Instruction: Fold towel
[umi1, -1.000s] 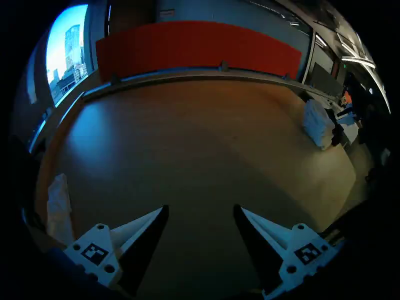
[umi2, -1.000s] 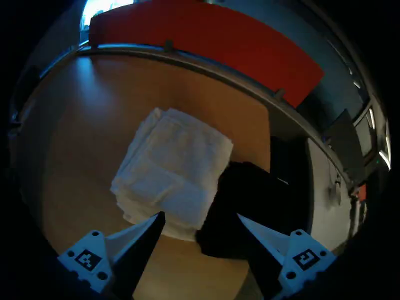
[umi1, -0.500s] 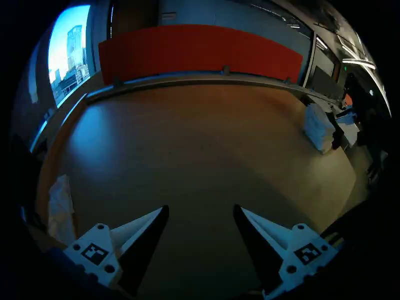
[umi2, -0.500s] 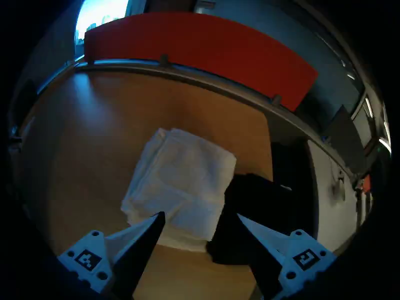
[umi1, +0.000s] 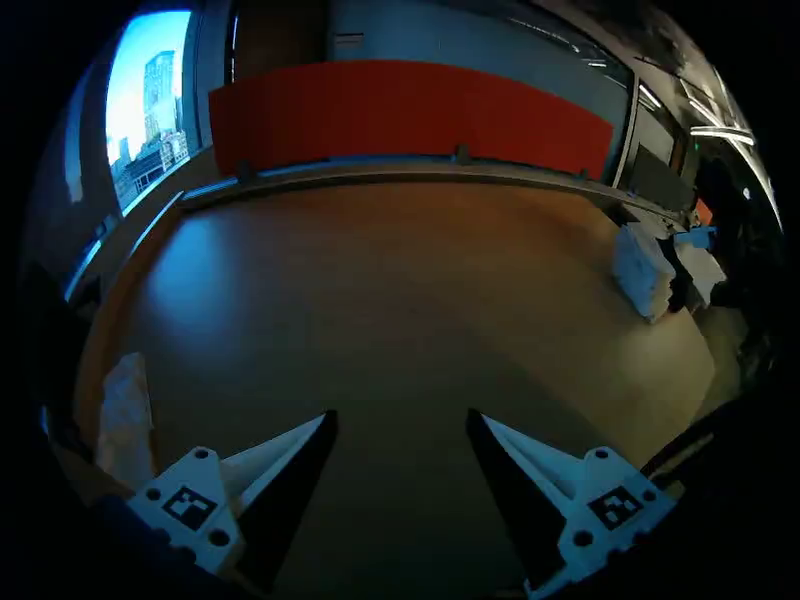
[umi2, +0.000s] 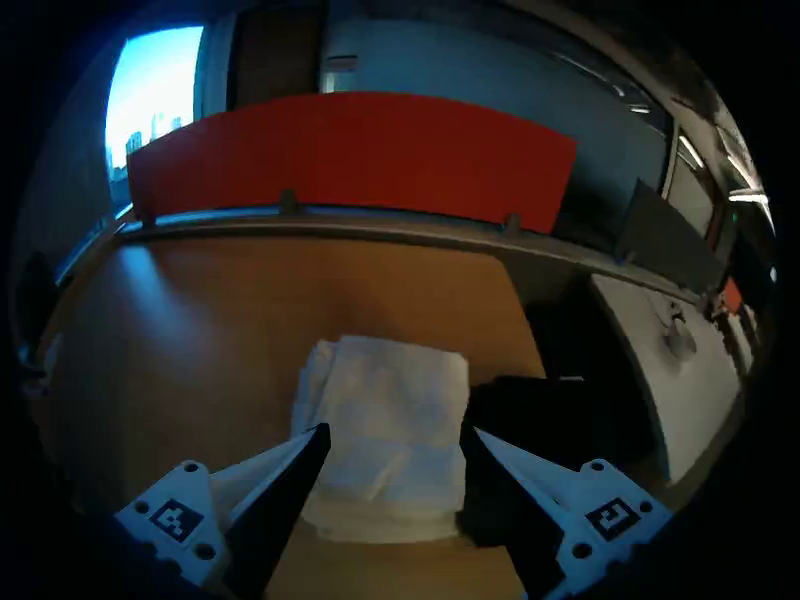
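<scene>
**Wooden surface, one folded towel, two empty grippers**

Wooden surface (umi1: 400, 300) ran back to a red panel (umi1: 410, 110), with a bright window (umi1: 145, 110) at one side. The left gripper (umi1: 400, 414) hung over bare wood, fingers spread wide, holding nothing. The right gripper (umi2: 396, 428) was just as wide and empty, above the near edge of the white towel (umi2: 390, 395), which lay folded in several layers just beside a dark item (umi2: 545, 410) (perhaps touching it).

The folding looked nearly done. Any last fold would call for pinching all layers at the near edge, lifting low, and squaring the corners without dragging the dark neighbour.

Count: two grippers, one folded towel, one dark item, one pale bundle (umi1: 125, 410) at the surface's edge.
</scene>
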